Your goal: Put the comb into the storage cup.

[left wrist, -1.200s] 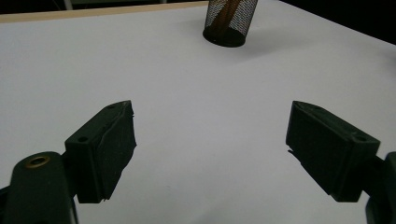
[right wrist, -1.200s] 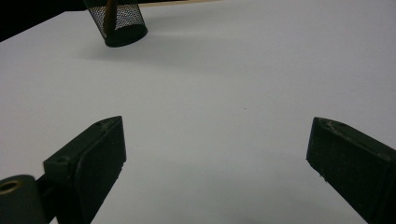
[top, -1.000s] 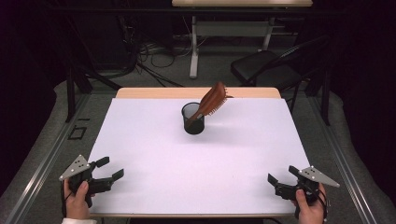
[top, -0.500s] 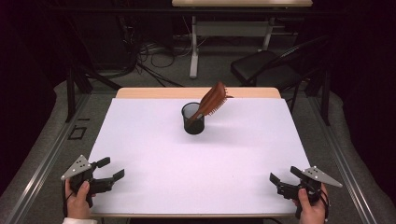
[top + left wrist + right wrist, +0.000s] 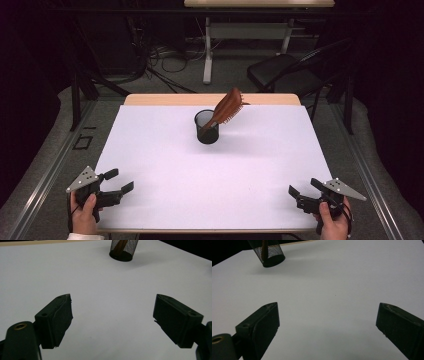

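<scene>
A brown hairbrush (image 5: 226, 108) stood handle-down in a black mesh cup (image 5: 206, 131), its bristled head leaning out over the rim toward the far right. The cup sat upright on the far half of the white desk (image 5: 210, 190), a little left of the middle line, with bare white surface all around it. Through the mesh in the left gripper view the brown handle showed inside the cup (image 5: 124, 250), and the right gripper view caught the same cup (image 5: 267, 253) at its upper left.

Well apart from it, at the near edge, the left tongs (image 5: 120, 181) and the right tongs (image 5: 299, 187) rested low at the desk's two near corners, each held in a hand and aimed inward over the desk. Both pairs stood wide apart with nothing between the jaws; only white desk showed in the gaps.

By the look of it, the work had not begun: this was the starting pose, before any reach. The next move would likely call for one pair of tongs to travel forward across the desk to the brush head, close on it above the rim, and lift along the handle's lean so the light cup did not tip; the other pair could steady the cup.
</scene>
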